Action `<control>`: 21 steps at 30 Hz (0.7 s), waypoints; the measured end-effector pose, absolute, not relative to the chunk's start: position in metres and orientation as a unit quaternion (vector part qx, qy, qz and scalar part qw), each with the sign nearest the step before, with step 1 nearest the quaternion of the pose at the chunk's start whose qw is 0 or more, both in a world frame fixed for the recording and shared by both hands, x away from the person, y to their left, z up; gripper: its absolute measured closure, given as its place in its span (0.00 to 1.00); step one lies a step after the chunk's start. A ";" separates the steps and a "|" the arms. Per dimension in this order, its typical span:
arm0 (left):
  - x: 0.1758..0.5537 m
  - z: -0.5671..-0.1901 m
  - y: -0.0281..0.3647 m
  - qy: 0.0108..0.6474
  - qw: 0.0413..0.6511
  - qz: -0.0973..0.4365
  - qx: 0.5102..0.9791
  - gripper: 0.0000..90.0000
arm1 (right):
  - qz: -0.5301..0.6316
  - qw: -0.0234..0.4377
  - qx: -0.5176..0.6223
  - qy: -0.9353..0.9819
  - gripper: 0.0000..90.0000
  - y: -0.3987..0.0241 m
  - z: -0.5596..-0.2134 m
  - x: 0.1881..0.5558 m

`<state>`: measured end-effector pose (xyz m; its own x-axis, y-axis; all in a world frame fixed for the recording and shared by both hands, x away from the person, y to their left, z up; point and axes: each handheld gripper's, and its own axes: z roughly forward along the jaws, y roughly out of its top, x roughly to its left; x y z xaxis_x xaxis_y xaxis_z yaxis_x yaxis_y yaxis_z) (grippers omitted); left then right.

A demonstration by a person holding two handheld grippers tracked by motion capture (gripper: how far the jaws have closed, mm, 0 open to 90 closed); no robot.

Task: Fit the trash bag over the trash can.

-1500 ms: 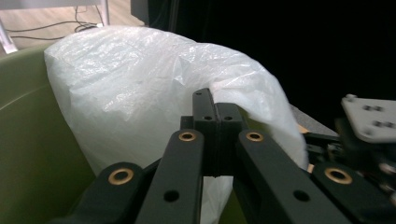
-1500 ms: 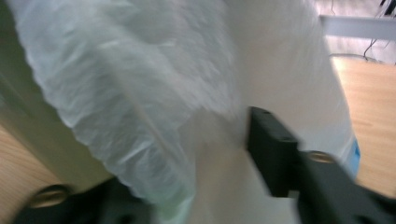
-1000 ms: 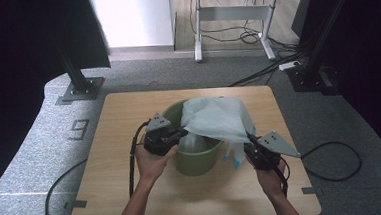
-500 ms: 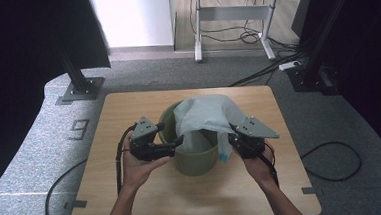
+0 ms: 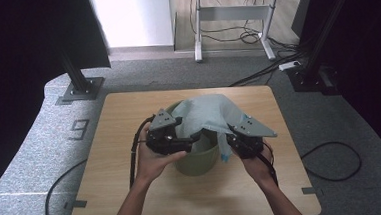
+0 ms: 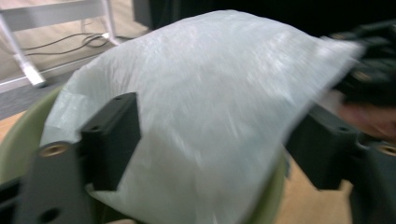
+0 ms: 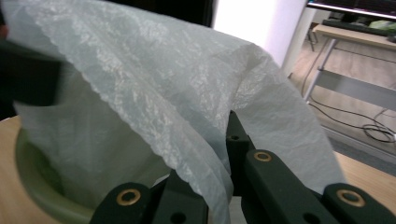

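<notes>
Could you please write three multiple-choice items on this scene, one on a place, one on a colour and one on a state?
1. Where does the bin stand?
A. on the wooden table
B. on the grey floor
C. on the far desk

2. What colour is the bin?
A. red
B. olive green
C. black

3. How does the right gripper stand toward the bag?
A. open, clear of the bag
B. shut on the bag
C. resting flat on the table

Answers:
1. A, since the high view shows the bin near the middle of the tabletop.
2. B, since its wall and rim show green in the high view and in both gripper views.
3. B, since the right gripper view shows its jaws closed with the pale film pinched between them.
</notes>
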<state>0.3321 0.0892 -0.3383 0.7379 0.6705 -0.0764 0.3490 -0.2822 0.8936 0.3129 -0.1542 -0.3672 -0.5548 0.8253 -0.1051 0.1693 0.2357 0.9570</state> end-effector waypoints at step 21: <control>0.351 -0.361 0.144 0.390 0.492 0.157 0.763 1.00 | 0.591 0.236 0.296 0.713 0.40 -0.190 -0.395 0.266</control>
<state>0.3506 0.1442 -0.3610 0.6467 0.7489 -0.1444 0.4407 -0.2123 0.8722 0.2656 -0.1897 -0.3947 -0.7137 0.7004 0.0124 0.1418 0.1271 0.9817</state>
